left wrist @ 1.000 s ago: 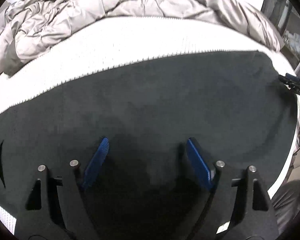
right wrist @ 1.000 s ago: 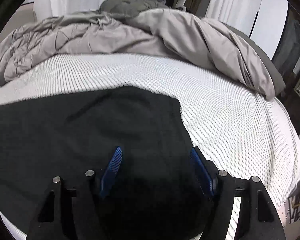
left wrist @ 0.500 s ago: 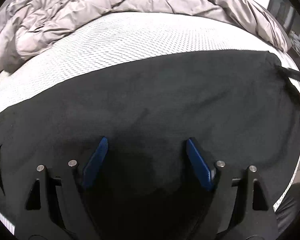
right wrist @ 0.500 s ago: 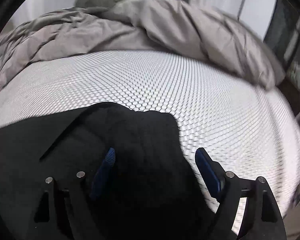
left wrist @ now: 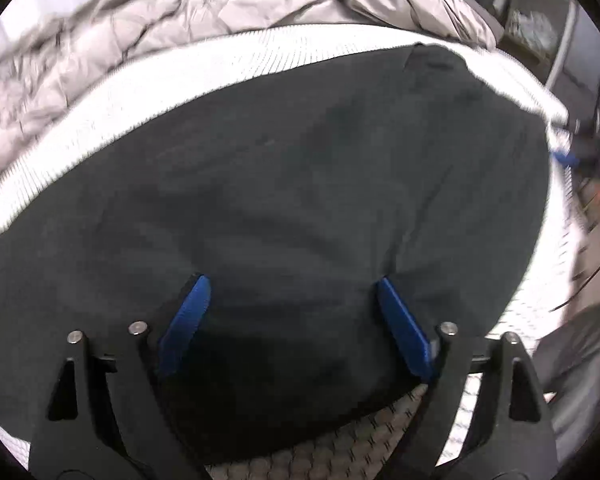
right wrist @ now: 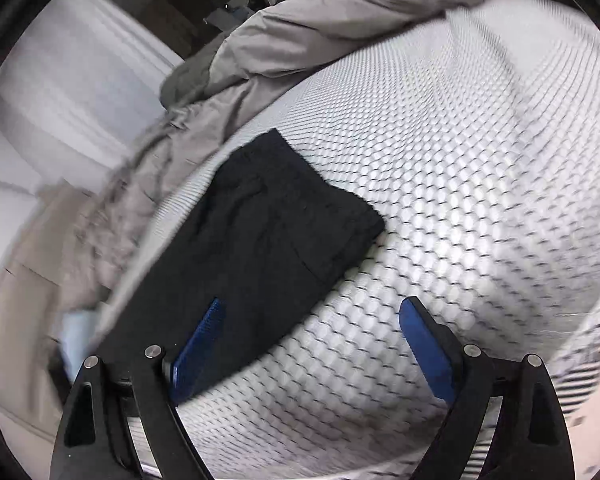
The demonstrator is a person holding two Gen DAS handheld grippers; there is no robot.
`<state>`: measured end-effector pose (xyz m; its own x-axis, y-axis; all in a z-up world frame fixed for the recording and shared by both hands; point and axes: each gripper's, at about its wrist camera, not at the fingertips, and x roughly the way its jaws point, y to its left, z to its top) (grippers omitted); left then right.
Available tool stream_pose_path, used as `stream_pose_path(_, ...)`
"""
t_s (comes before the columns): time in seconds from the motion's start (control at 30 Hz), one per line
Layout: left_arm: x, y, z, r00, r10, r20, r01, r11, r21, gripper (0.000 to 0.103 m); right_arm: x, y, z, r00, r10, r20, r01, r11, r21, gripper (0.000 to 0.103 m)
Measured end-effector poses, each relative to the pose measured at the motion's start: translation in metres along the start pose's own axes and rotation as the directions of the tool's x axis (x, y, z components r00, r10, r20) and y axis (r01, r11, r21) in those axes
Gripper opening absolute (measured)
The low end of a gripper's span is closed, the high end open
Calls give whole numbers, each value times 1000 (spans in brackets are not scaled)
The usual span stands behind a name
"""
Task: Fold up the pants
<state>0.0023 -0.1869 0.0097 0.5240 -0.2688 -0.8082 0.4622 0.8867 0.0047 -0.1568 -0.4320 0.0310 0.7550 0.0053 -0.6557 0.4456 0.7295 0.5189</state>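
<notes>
The flat black fabric pants lay lengthwise beneath the left gripper, both grippers' jaws opening empty, the right gripper at their edge.

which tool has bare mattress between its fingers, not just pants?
The right tool. Its gap spans the edge of the black pants and mostly bare white mattress. The left tool has only black fabric between its fingers. Both are opening and gripping nothing.
</notes>
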Motion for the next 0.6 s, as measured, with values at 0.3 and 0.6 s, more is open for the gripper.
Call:
stream_pose_path(0.3, -27, 52, -5, 1000, -26, 12, 28, 984, -178, 87, 60, 35, 26, 997, 6, 74, -10, 999, 54, 34)
stream_pose_path(0.6, -67, 146, -30, 994, 78, 77, -42, 922, -385, 87, 76, 220, 0, 986, 151, 67, -116, 921, -373, 21)
